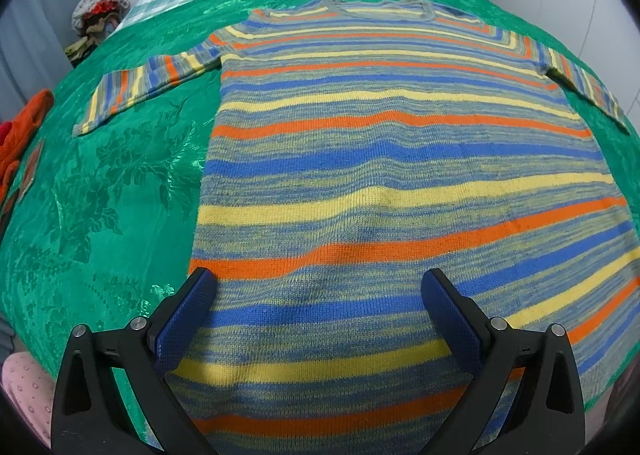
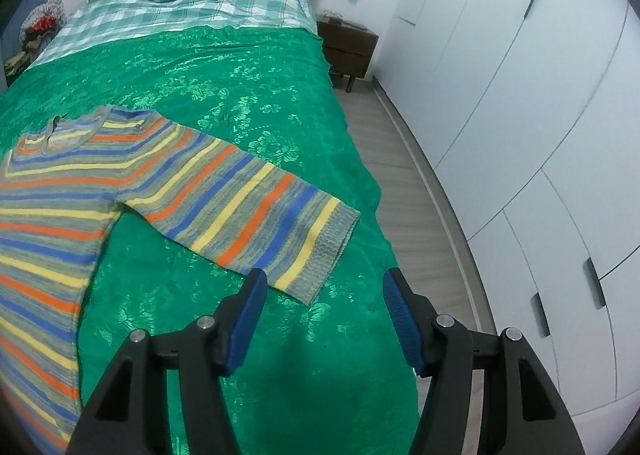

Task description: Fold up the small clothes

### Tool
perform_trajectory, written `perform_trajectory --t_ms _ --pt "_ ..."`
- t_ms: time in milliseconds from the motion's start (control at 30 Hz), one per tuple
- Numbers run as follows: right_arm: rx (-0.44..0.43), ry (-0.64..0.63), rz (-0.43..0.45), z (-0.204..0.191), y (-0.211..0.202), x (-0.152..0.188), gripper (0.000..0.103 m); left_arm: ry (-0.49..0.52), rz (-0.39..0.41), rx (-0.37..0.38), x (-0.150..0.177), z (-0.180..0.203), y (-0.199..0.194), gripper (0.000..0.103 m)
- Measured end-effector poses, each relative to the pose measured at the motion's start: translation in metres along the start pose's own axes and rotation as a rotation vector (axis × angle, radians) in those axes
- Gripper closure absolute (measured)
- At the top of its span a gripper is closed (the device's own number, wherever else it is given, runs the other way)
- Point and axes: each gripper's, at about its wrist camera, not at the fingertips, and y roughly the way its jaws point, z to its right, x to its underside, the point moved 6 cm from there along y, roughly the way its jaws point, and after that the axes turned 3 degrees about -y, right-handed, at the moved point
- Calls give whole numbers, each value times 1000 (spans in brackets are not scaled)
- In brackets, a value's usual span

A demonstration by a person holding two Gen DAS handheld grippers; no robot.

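Striped knit sweater [image 1: 384,175] is lying flat and unfolded on the green bedspread [image 2: 248,103], sleeves spread, while left claw [image 1: 318,287] and right claw [image 2: 324,287] are hovering apart, empty, so all folding is remaining

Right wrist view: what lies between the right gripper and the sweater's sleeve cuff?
Only bare green bedspread separates the open right gripper from the cuff in the right wrist view.

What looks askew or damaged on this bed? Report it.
Nothing stands out. The striped sweater lies flat and face up on the green bedspread, both sleeves spread outward. Left gripper and right gripper are above it, jaws open and empty.
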Motion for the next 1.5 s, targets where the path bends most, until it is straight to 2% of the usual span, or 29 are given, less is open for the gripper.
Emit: perform_trajectory --t_ms 433,533,567,633,700,767,833,900,1000,1100,1133,1167,1200,1267,1333,1433,1500 --pt "11 -22 -2 0 2 -1 43 1 4 -7 0 0 0 0" --pt "-31 0 -2 2 6 -1 43 11 -10 -28 0 3 3 0" --pt "-74 46 -10 7 9 -2 43 17 -15 -29 -1 3 3 0" --pt "-233 242 -34 23 17 1 43 15 -26 -20 -3 3 4 0" --pt "-467 528 -60 40 28 9 43 1 -22 -2 -3 0 5 0" --pt "-645 723 -135 40 44 24 43 -1 -15 3 -2 0 5 0" --pt "-793 843 -237 23 64 42 43 -1 -7 0 -2 1 5 0" --pt "-840 931 -253 13 82 52 43 -4 -5 -1 -2 1 5 0" --pt "-771 1062 -143 28 109 51 52 -1 -7 5 -1 0 5 0" --pt "-733 1206 -27 38 131 52 65 2 -6 12 -1 0 5 0" --pt "-724 1221 -15 36 134 51 77 2 -5 14 -1 0 5 0" --pt "-710 1210 -19 35 136 49 92 2 -5 16 -1 0 5 0" --pt "-684 1179 -36 34 136 46 98 3 -4 18 -1 0 4 0" --pt "-598 1095 -25 40 124 33 99 1 0 19 -1 0 4 0" --pt "-533 954 43 47 91 -3 99 -1 16 17 0 0 4 0" --pt "-541 738 138 29 43 -68 99 -2 30 14 1 1 3 0" --pt "-594 573 179 -6 11 -116 99 -4 30 23 1 0 2 0"
